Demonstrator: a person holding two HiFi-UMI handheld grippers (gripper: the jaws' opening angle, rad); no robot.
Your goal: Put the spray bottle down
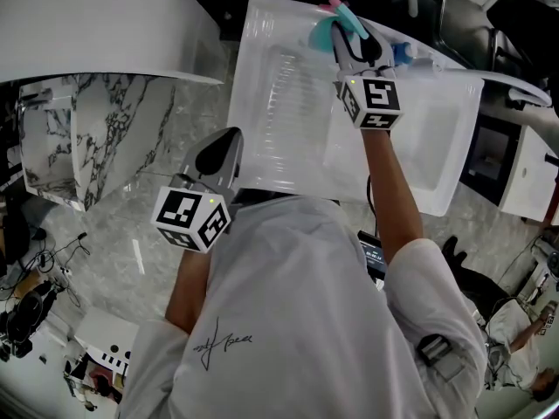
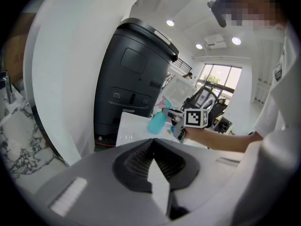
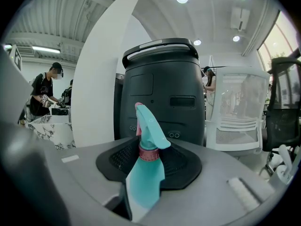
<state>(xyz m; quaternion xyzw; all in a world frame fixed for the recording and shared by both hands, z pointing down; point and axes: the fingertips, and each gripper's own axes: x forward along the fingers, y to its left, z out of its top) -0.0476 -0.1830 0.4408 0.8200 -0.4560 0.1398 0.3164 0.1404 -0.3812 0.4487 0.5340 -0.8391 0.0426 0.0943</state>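
A teal spray bottle (image 1: 327, 30) with a pink collar and trigger is held upright over the far edge of the white table (image 1: 288, 103). My right gripper (image 1: 349, 26) is shut on the bottle's body. In the right gripper view the bottle (image 3: 146, 173) stands between the jaws with its nozzle head above them. My left gripper (image 1: 220, 151) hovers at the table's near left edge, its ribbed pads (image 2: 141, 159) pressed together on nothing. From the left gripper view the bottle (image 2: 157, 121) and the right gripper's marker cube (image 2: 195, 118) show across the table.
A tall black machine (image 3: 160, 88) stands just beyond the table's far edge. A white chair (image 3: 237, 109) is to its right. A marble-topped counter (image 1: 87, 138) lies to the left, with people (image 3: 47, 93) working farther back.
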